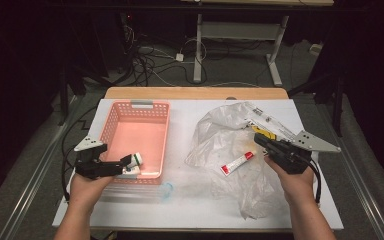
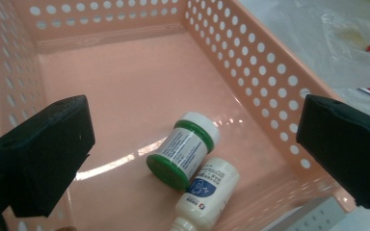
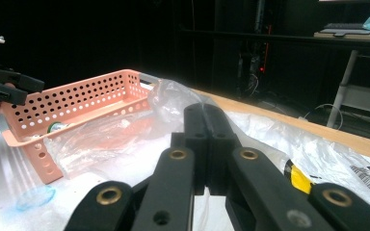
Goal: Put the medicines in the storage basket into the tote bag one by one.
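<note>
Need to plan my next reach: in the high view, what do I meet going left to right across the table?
Left hand-held gripper → pink basket → clear plastic bag → red-and-white tube → right hand-held gripper.

1. The basket point(image 1: 114, 119) sits on the desk point(image 1: 180, 205) at 9 o'clock.
2. Two bottles point(image 2: 185, 149) point(image 2: 208, 192) lie touching in the basket's near corner.
3. The plastic bag point(image 1: 220, 130) lies at 3 o'clock, with a tube point(image 1: 237, 163) on it.
</note>
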Demonstrator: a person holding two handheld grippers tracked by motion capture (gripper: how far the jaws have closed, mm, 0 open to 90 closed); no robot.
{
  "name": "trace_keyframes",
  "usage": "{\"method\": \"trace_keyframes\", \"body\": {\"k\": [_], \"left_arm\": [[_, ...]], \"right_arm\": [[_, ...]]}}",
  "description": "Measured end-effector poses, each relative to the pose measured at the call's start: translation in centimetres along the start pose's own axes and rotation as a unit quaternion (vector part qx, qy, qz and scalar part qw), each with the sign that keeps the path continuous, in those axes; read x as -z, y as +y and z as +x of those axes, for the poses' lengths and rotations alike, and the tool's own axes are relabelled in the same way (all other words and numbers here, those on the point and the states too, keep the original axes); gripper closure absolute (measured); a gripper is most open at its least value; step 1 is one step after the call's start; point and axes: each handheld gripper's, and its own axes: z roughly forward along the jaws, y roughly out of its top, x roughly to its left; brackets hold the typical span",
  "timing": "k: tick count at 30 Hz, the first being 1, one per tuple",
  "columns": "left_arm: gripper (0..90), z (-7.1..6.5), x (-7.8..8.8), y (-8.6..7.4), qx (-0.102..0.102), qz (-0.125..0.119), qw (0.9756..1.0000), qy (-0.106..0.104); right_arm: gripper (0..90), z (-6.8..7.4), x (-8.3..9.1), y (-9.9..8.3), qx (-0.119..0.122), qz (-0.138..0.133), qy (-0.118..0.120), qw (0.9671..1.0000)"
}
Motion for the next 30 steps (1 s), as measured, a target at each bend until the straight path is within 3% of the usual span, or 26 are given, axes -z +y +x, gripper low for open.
{"method": "trace_keyframes", "body": {"k": [6, 13, 17, 21, 24, 30], "left_arm": [[0.0, 0.1, -0.1, 0.0, 0.002, 0.004, 1.0, -0.001], [2.7, -0.9, -0.6, 1.4, -0.004, 0.002, 0.9997, -0.024], [3.3, -0.9, -1.8, 2.4, -0.014, 0.042, 0.9987, -0.024], [9.4, -0.5, -2.7, 3.3, -0.018, 0.084, 0.9959, -0.028], [13.9, -0.2, -3.4, 4.1, -0.024, 0.117, 0.9922, -0.035], [15.0, -0.6, -4.8, 5.2, -0.045, 0.176, 0.983, -0.024]], "right_arm": [[90.0, 0.0, 0.0, 0.0, -0.002, 0.002, 0.0, 1.0], [90.0, -0.1, 0.0, -0.1, -0.002, 0.003, -0.001, 1.0], [90.0, -0.1, 0.0, 0.0, -0.002, 0.0, 0.0, 1.0], [90.0, -0.1, 0.1, -0.1, -0.005, 0.0, 0.0, 1.0], [90.0, 0.0, 0.1, -0.1, -0.001, 0.001, 0.001, 1.0], [90.0, 0.1, -0.1, -0.1, -0.001, 0.002, 0.001, 1.0]]}}
